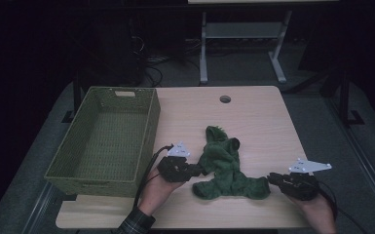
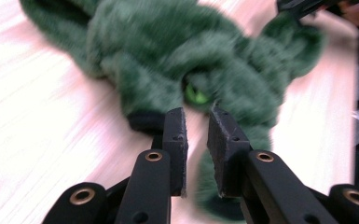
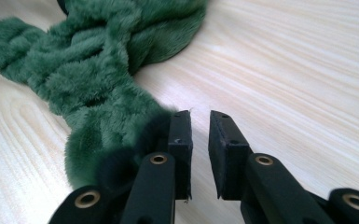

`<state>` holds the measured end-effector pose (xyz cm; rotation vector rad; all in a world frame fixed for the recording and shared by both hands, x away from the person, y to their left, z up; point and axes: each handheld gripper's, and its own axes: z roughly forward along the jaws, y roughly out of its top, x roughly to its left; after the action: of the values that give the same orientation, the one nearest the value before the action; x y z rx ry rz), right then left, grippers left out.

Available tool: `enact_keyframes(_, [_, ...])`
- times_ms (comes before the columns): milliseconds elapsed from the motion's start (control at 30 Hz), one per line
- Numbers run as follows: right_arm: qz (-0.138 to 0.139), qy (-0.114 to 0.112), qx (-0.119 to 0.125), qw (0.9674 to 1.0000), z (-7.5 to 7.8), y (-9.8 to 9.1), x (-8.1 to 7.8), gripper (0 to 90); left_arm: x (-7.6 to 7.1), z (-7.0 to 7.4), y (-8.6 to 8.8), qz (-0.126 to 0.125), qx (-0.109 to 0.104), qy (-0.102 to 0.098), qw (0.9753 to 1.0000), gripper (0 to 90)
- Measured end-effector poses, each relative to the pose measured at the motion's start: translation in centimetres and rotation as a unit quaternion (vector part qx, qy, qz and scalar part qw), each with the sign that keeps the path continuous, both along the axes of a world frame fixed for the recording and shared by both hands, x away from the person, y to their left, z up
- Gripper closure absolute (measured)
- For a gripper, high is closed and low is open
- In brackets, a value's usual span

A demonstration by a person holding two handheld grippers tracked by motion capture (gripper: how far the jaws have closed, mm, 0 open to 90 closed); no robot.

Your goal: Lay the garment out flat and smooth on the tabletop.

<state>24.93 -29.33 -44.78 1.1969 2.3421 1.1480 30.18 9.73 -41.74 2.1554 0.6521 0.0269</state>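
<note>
A fuzzy dark green garment (image 1: pixel 222 163) lies crumpled on the light wooden table (image 1: pixel 260 119), near the front edge. My left gripper (image 1: pixel 199 170) is at its left side, jaws a narrow gap apart with nothing between them. In the left gripper view the garment (image 2: pixel 168 46) lies just past the left gripper (image 2: pixel 196 114), and a bright green bit (image 2: pixel 196 95) shows in its folds. My right gripper (image 1: pixel 271 178) is at the garment's right end. In the right gripper view the right gripper (image 3: pixel 199 116) is slightly open, and the fabric (image 3: pixel 88 70) brushes the outside of its left jaw.
An empty green woven basket (image 1: pixel 148 131) stands on the left part of the table, close to my left hand. A round cable hole (image 1: pixel 225 99) sits near the far edge. Beyond the table stand a desk frame's legs (image 1: pixel 203 48) on a dark floor.
</note>
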Motion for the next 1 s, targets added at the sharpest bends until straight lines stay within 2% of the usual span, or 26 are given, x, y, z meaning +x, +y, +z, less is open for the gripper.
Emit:
enact_keyframes(67, [0.000,-0.008,0.008,0.9999,0.4,-0.2,-0.4,78.8,-0.4,0.2,-0.4,-0.012,-0.006,0.001,0.9999,79.1])
enact_keyframes(200, [0.018,-0.015,0.016,0.9996,0.9,0.3,-1.2,80.7,-1.4,-0.1,-1.3,-0.035,0.000,0.009,0.9993,82.6])
enact_keyframes(300, [0.038,-0.001,0.023,0.9990,0.5,1.1,-1.4,83.5,-2.0,-1.2,-2.1,-0.048,0.010,0.017,0.9987,83.5])
enact_keyframes(367, [0.049,0.010,0.013,0.9987,-0.1,1.7,-1.5,85.0,-2.3,-2.2,-2.6,-0.053,0.017,0.027,0.9981,84.6])
enact_keyframes(467, [0.056,0.026,-0.005,0.9981,-1.0,2.2,-1.6,86.8,-2.4,-3.4,-2.9,-0.058,0.041,0.035,0.9969,85.9])
enact_keyframes(533, [0.050,0.031,-0.022,0.9980,-1.4,2.2,-1.6,87.3,-2.4,-4.0,-2.8,-0.055,0.058,0.036,0.9962,87.2])
enact_keyframes(667, [0.045,0.042,-0.025,0.9978,-1.9,1.8,-1.9,88.9,-2.5,-4.5,-2.2,-0.046,0.056,0.048,0.9962,89.4])
enact_keyframes(767, [0.046,0.042,-0.019,0.9979,-1.8,1.7,-1.9,85.3,-2.6,-4.5,-1.8,-0.042,0.044,0.053,0.9967,88.4])
enact_keyframes(867, [0.047,0.032,-0.008,0.9983,-1.2,1.7,-1.7,78.3,-2.4,-3.8,-1.3,-0.034,0.037,0.044,0.9978,80.0])
enact_keyframes(1000, [0.045,0.018,0.012,0.9987,0.0,1.9,-0.7,70.8,-1.6,-3.0,-0.6,-0.004,0.028,0.030,0.9991,73.7])
